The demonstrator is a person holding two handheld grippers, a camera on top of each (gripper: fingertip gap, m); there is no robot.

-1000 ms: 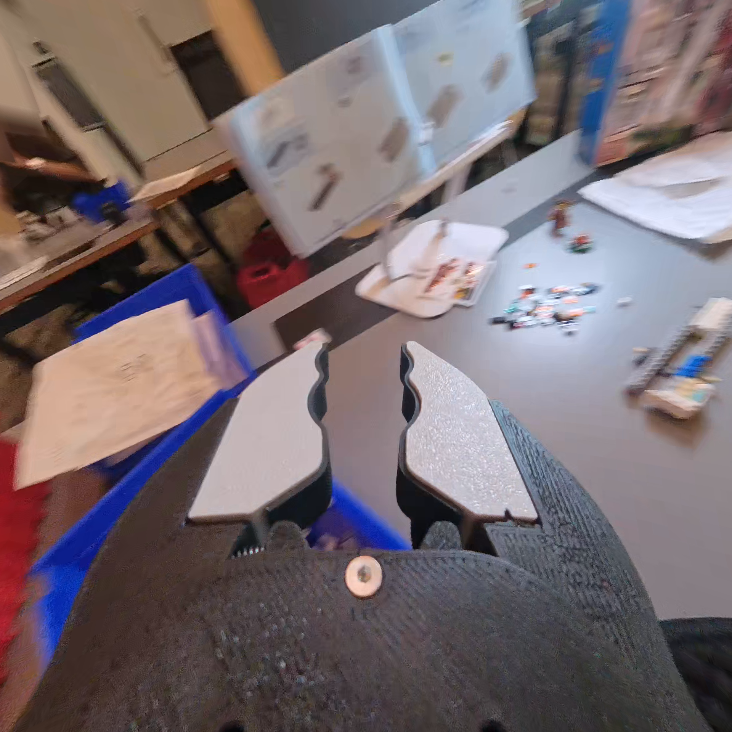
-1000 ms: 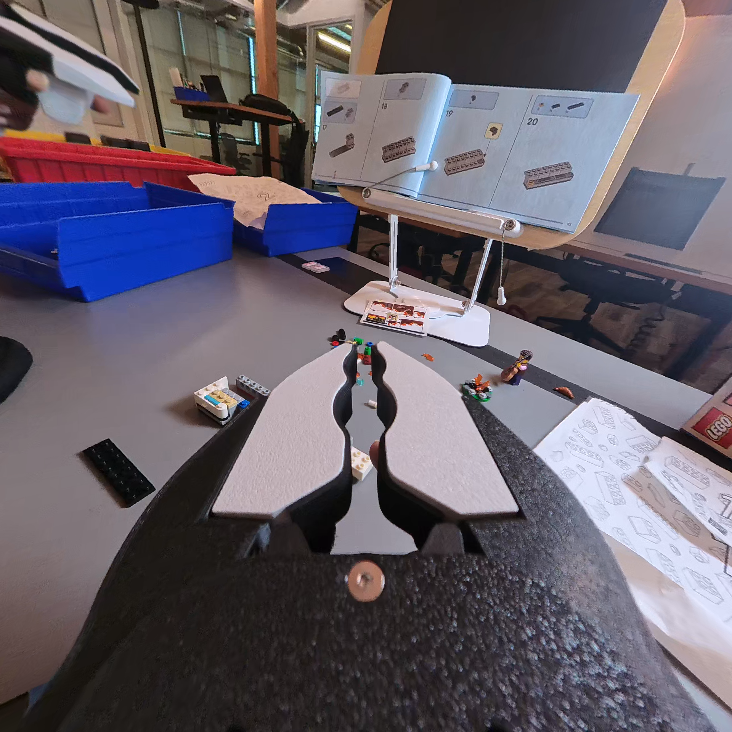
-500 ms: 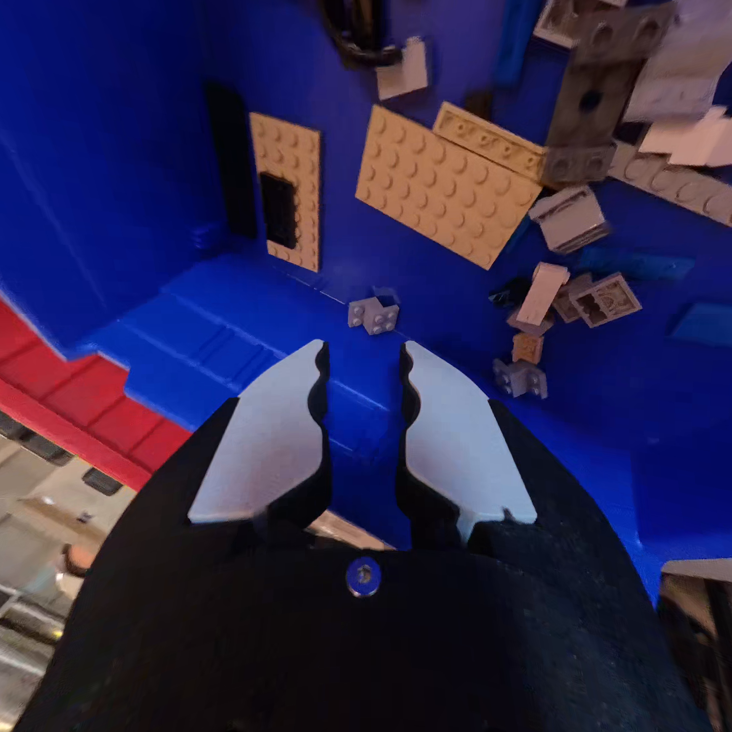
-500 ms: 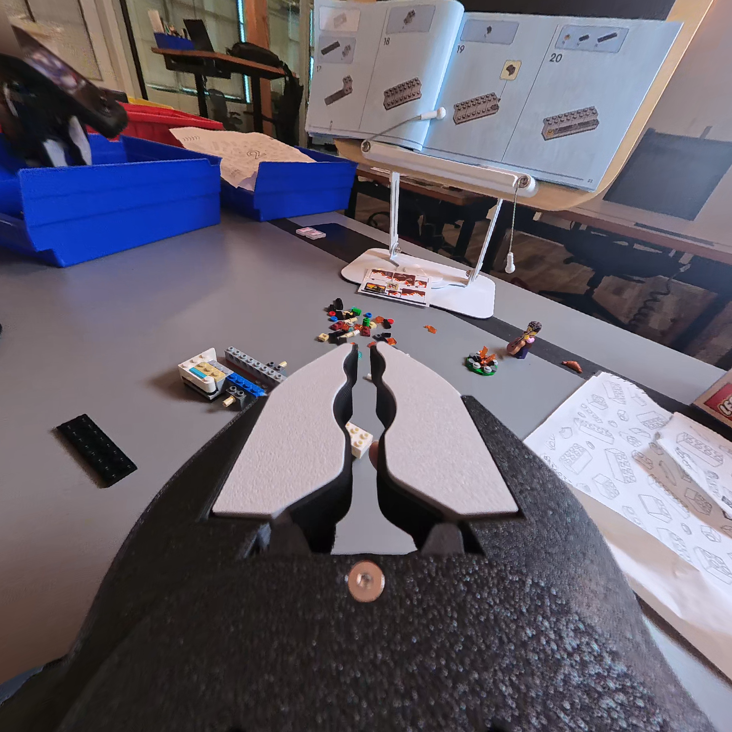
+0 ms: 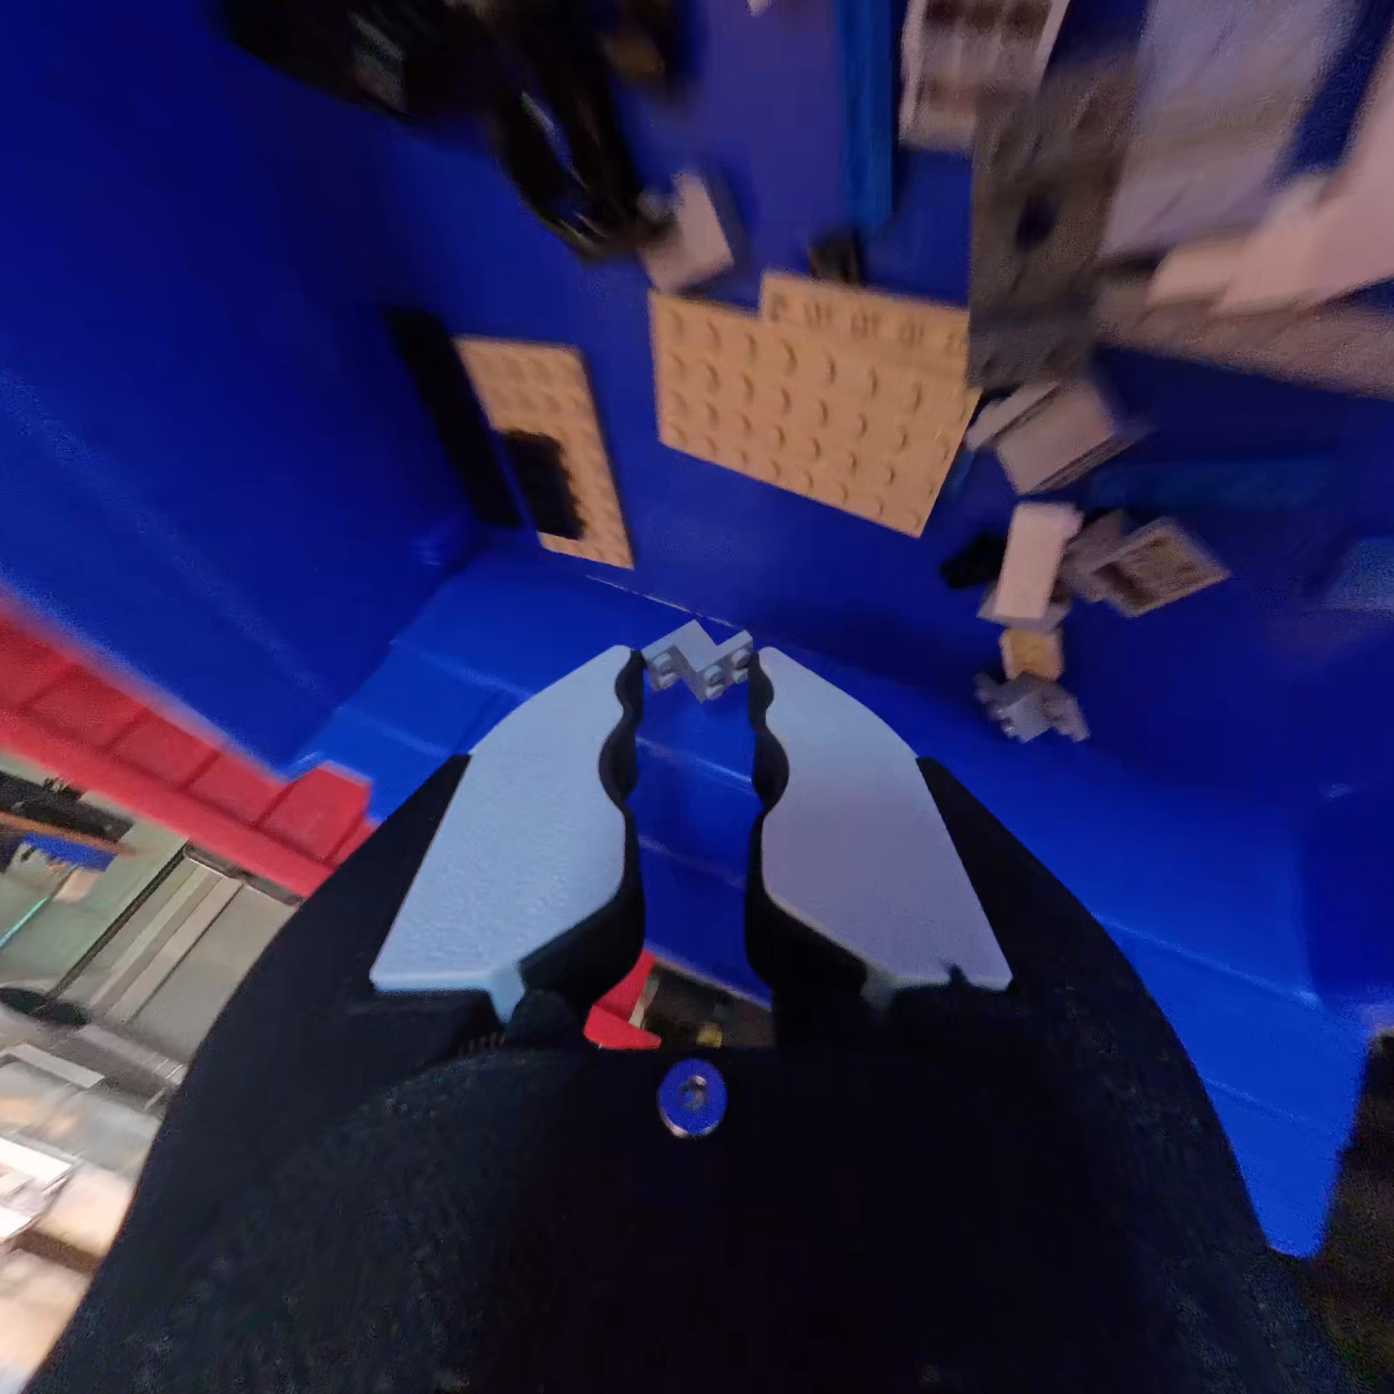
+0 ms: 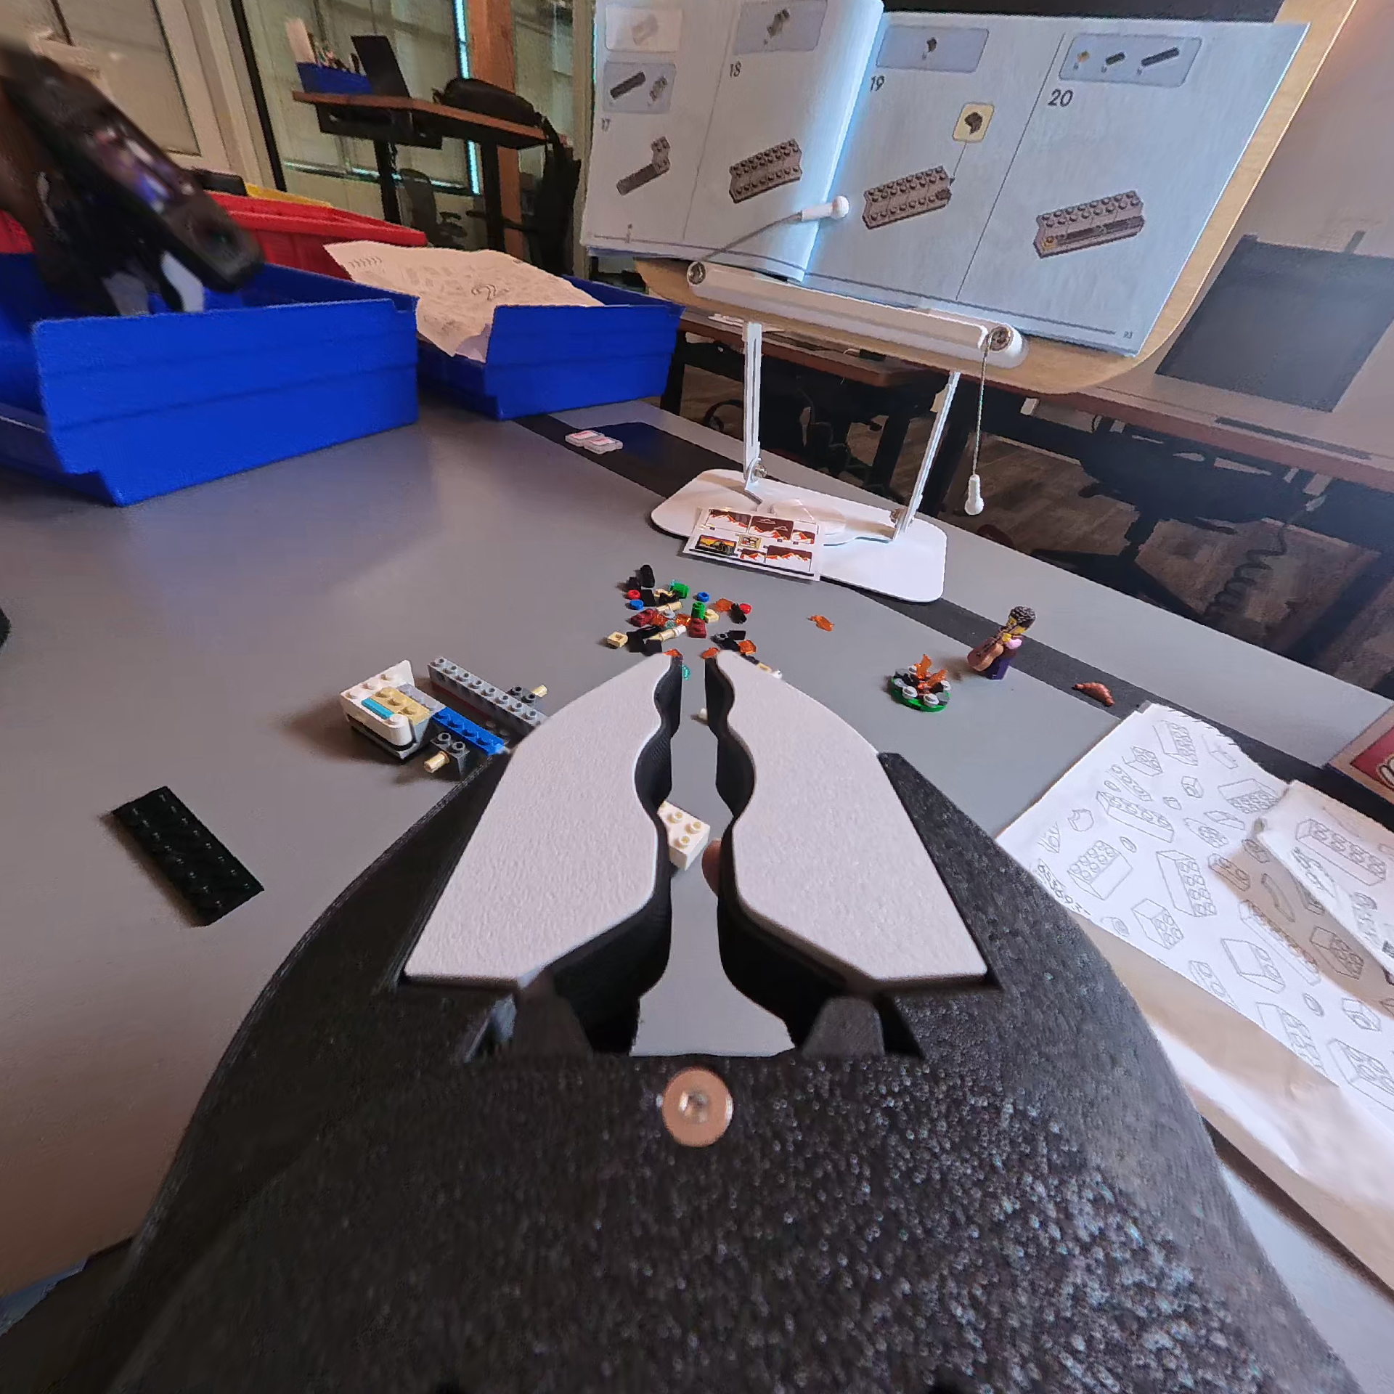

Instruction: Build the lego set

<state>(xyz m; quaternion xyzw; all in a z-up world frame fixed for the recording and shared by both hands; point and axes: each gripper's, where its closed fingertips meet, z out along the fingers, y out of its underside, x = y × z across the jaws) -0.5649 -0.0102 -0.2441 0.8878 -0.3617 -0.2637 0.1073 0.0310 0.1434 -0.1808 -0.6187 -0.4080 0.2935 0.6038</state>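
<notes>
In the left wrist view my left gripper (image 5: 694, 667) is down inside a blue bin (image 5: 981, 867). Its jaws are open and its tips stand on either side of a small grey bracket piece (image 5: 701, 664) on the bin floor. I cannot tell whether they touch it. My right gripper (image 6: 690, 664) hovers over the grey table, jaws almost closed, nothing between its tips. A white brick (image 6: 683, 833) lies on the table below its fingers. A partial white, grey and blue build (image 6: 422, 716) lies to the left. The left gripper (image 6: 113, 188) shows blurred over the bin (image 6: 226, 377).
The bin holds tan plates (image 5: 807, 407) and several grey and white pieces. On the table are a black plate (image 6: 185, 860), a pile of small pieces (image 6: 679, 615), a minifigure (image 6: 1003, 645), a campfire model (image 6: 920, 683), a booklet on a stand (image 6: 943, 151) and printed paper (image 6: 1207, 867).
My left gripper swung from over the table into the blue bin, then dropped to the grey bracket piece as its jaws narrowed a little. My right gripper edged forward, still almost closed.
</notes>
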